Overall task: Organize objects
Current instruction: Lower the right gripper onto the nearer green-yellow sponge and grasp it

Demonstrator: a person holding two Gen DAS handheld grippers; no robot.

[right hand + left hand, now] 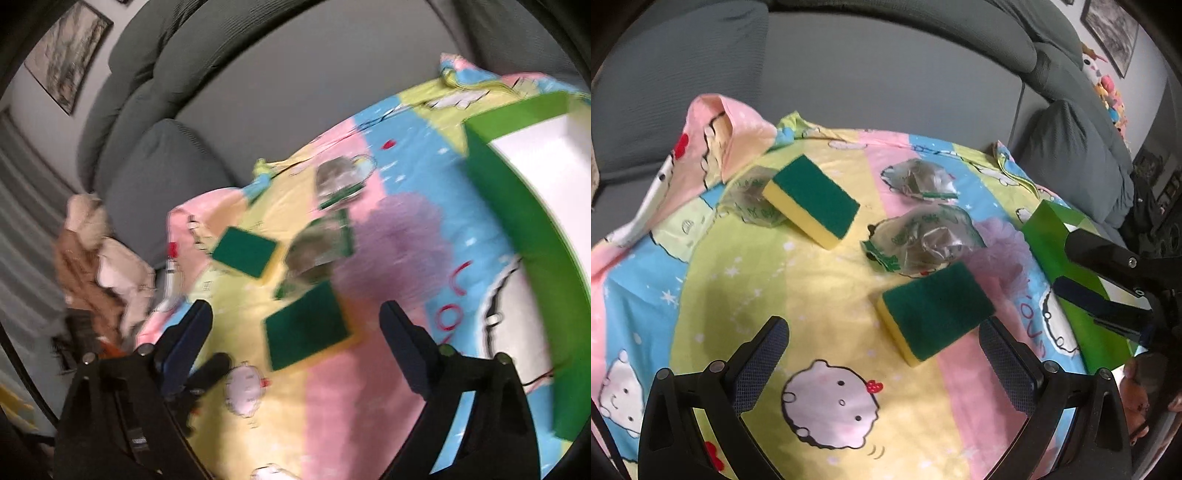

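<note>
Nearest the left wrist camera, the left gripper (882,354) stands with jaws spread and empty above the cartoon-print sheet (827,295); the right gripper (295,332) is likewise spread wide and carries nothing. No earlier view is available for comparison. Task items lie scattered on the sheet: a near sponge (932,314) just ahead of the left fingers, a far sponge (812,201) toward the back, and three crumpled clear wrappers, one (923,240) just behind the near sponge, one (921,179) further back, one (753,203) touching the far sponge. A green box (517,221) with a white interior sits at the right edge, apparently empty as far as shown. Sponges are rectangular yellow foam blocks topped with coarse dark green scouring pad; they should compress readily. Wrappers are thin, glossy, irregular film with green print. Risks, by judgement: film may slip or spring from the pads; a deep grasp could catch the loose, wrinkled sheet and drag neighbouring items; the right view is motion-blurred, so alignment there is unverified.
</note>
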